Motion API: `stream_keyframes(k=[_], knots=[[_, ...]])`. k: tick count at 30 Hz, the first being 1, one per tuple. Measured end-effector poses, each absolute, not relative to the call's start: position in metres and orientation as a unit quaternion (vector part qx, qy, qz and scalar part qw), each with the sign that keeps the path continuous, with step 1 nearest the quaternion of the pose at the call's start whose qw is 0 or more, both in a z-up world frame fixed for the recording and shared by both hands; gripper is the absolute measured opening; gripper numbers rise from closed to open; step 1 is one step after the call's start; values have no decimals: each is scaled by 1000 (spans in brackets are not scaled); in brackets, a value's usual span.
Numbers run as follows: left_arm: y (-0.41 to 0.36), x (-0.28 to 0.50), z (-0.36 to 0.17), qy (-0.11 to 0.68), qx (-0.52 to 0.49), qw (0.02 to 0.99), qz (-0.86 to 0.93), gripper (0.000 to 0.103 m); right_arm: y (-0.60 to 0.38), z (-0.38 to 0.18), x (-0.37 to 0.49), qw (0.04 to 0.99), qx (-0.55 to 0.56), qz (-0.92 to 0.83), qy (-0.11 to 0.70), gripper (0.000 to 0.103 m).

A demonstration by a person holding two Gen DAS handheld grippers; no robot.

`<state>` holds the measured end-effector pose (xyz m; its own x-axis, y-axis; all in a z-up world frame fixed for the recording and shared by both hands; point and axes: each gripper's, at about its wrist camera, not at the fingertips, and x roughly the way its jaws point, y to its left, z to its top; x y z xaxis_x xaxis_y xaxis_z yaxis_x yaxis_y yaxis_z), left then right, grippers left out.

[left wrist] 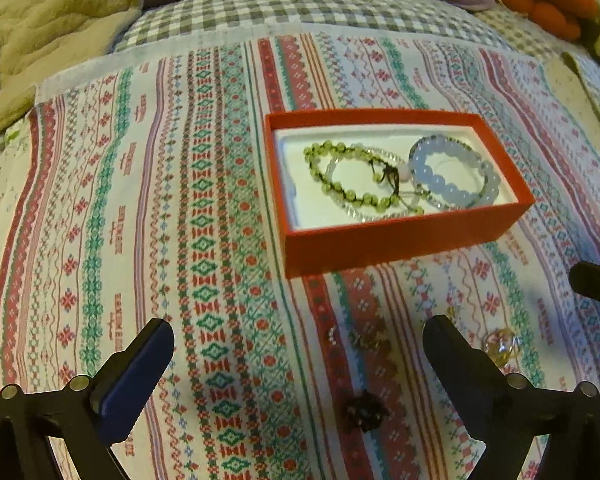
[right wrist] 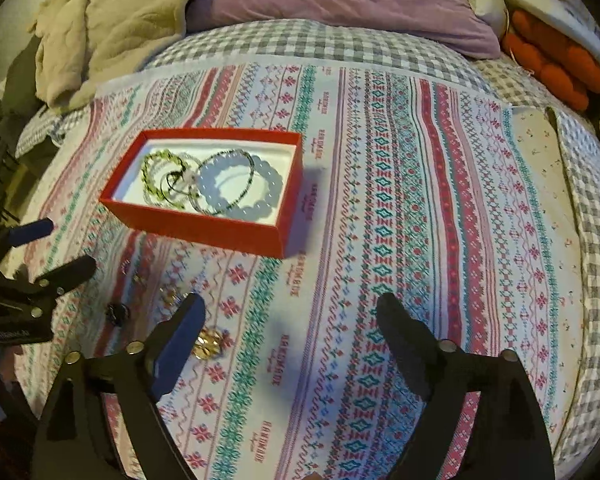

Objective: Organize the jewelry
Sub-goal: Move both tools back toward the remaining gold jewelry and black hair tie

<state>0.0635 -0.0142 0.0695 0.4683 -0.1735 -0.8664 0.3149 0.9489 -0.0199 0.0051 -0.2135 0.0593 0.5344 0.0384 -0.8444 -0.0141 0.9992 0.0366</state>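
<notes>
Lower centre of the left-wrist view, loose pieces lie on the patterned cloth [left wrist: 204, 240] between and beside the left tongs [left wrist: 296, 344]: a dark bead cluster [left wrist: 365, 411], a faint small piece [left wrist: 366, 340] above it, and a clear amber bead piece [left wrist: 500, 345] just right of the right-hand finger. Left tongs spread wide, nothing between them. Right tongs [right wrist: 290, 320] also spread and empty; the amber piece [right wrist: 209, 343] sits just beside the blue pad. Red box [left wrist: 400, 236], mid-frame, already holds a green bracelet [left wrist: 340, 176] and a blue bracelet [left wrist: 452, 172], overlapping. Judgement: loose pieces are light, small, hard and probably slick; beads could roll or squirt out of a pinch. The soft bed underneath gives, so press gently. Best hold is across the cluster's widest part, pads square.
</notes>
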Motion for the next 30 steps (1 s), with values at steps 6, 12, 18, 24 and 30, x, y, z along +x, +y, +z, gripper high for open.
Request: stream_keyframes(k=[6, 12, 18, 24, 30], knots=[[-9, 56, 61, 509, 60, 844, -156, 102, -211, 51, -3, 875, -11, 11, 485, 95], [-10, 42, 48, 518, 55, 832, -189, 102, -211, 41, -9, 870, 4, 27, 493, 98], [-12, 23, 32, 507, 63, 829, -229, 102, -201, 24, -21, 868, -15, 54, 493, 98], [-11, 10, 17, 499, 74, 827, -250, 102, -182, 2, -32, 864, -59, 83, 493, 99], [-13, 0, 7, 461, 105, 845, -252, 102, -170, -21, -33, 862, -73, 94, 493, 103]])
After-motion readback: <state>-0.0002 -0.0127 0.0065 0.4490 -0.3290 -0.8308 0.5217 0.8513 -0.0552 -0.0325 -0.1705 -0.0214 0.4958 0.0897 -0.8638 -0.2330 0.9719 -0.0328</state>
